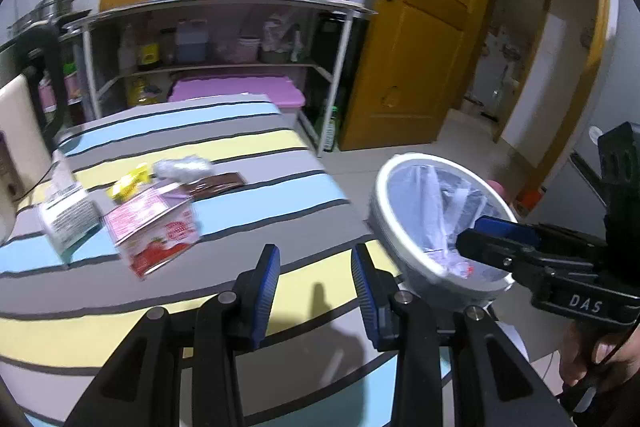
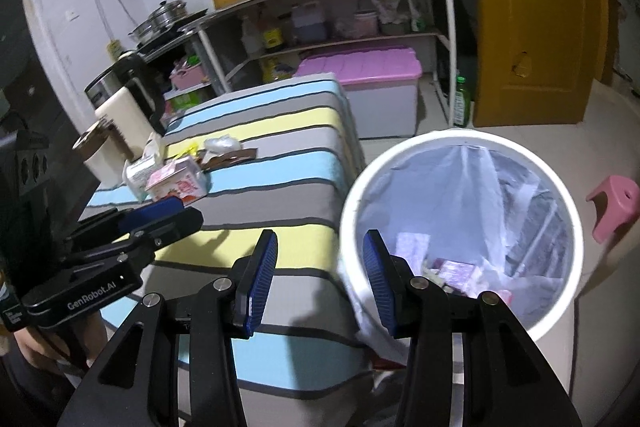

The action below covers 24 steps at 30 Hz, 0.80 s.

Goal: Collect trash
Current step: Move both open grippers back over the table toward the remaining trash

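Trash (image 1: 154, 223) lies clustered on the striped table (image 1: 248, 227): cartons, a yellow wrapper, crumpled tissue, a brown packet; more sits already in the lined bin (image 2: 460, 143) just beside the table's edge. Left gripper (image 1: 316, 287) and right gripper (image 2: 320, 279) both gape wide, empty. Likely risk: flimsy wrappers slipping from a shallow pinch, or the liner snagging
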Each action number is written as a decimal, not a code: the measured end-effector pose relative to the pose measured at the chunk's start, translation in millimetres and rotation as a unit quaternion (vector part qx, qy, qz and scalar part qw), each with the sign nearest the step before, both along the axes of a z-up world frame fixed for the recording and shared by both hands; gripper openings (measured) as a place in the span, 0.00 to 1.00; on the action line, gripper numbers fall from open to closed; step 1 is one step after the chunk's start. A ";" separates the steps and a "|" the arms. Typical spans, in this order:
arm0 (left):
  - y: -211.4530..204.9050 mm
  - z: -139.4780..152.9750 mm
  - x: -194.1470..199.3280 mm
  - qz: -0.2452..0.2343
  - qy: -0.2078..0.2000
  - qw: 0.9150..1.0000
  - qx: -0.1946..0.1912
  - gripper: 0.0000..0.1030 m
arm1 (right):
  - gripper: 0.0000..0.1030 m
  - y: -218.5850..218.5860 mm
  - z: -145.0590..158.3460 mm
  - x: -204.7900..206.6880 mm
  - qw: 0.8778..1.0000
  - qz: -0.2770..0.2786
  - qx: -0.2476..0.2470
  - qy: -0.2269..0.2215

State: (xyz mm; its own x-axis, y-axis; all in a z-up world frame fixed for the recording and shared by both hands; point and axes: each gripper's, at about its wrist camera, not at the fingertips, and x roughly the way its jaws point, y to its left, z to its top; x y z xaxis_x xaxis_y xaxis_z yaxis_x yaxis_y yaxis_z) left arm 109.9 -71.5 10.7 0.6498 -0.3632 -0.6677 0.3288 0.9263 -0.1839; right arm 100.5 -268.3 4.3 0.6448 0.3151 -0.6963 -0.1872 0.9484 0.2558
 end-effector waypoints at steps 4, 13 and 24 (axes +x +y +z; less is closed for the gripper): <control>20.6 -2.7 -3.8 0.027 0.004 1.000 0.000 0.36 | 0.44 13.7 0.9 -0.6 1.000 0.018 0.001 -0.012; 65.9 -3.7 -5.7 0.081 0.005 0.997 0.010 0.36 | 0.44 40.9 -2.6 8.6 0.998 0.061 0.011 -0.018; 110.3 4.0 10.7 0.114 0.000 0.993 0.001 0.47 | 0.51 73.3 3.2 23.3 0.992 0.125 0.024 -0.020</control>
